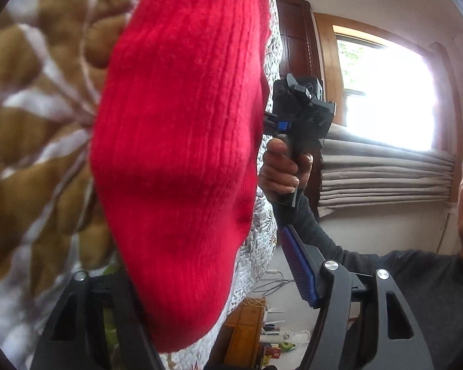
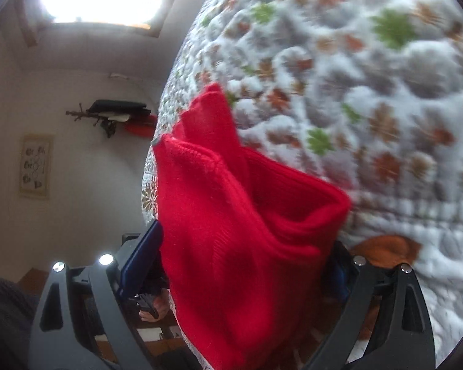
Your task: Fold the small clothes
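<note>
1. Flanking the red knit garment [image 1: 182,154], the left gripper [image 1: 219,289] has its fingers spread wide; whether they pinch the cloth I cannot tell.
2. Right gripper [image 2: 231,265]: fingers likewise parted on either side of the bunched knit, grasp unclear.
3. A hand [image 1: 282,166] holds that gripper's handle beyond the garment.
4. Behind lies a leaf-patterned quilt [image 2: 355,92].
5. A bright window [image 1: 385,92] shows further off.

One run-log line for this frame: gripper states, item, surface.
left hand-held gripper: cannot tell, red knit garment between fingers | right hand-held gripper: cannot tell, same garment | quilt behind, garment lifted
</note>
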`<state>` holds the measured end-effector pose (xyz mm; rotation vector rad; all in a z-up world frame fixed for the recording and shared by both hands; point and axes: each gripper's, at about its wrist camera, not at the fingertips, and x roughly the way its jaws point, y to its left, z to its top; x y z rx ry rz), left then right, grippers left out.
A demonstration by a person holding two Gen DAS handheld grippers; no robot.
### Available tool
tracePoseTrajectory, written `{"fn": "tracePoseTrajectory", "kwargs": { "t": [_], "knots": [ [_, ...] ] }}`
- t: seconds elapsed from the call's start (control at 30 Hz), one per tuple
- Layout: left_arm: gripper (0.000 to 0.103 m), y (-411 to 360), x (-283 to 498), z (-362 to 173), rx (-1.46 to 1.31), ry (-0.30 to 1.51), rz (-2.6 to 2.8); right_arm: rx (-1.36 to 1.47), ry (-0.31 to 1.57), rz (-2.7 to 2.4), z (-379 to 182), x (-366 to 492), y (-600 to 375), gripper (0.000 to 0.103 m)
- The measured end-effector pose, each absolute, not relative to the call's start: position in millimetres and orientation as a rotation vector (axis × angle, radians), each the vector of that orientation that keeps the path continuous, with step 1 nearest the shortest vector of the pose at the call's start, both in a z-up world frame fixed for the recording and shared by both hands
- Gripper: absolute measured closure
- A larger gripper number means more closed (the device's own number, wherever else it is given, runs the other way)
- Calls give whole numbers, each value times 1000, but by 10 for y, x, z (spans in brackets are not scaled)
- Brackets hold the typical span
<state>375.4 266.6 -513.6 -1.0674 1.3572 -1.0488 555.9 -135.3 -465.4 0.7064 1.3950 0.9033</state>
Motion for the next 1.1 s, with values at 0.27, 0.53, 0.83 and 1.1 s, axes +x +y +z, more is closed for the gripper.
{"fn": "tracePoseTrajectory", "kwargs": {
  "t": [0.27,0.53,0.83,1.1],
  "knots": [
    [66,2587,3737,-5114,-980,1371,-947,671,1378,874,-4546,5558,-1254,37],
    [86,2695,3720,-4964,-898,1413,-875,573,1381,790,-4392,5492,-982,74],
    [88,2946,3726,-4638,-853,1355,-854,544,1341,765,-4010,5403,-524,75],
    [88,3482,3404,-4286,-835,1299,-756,505,1352,842,-3839,5176,349,75]
  ]
}}
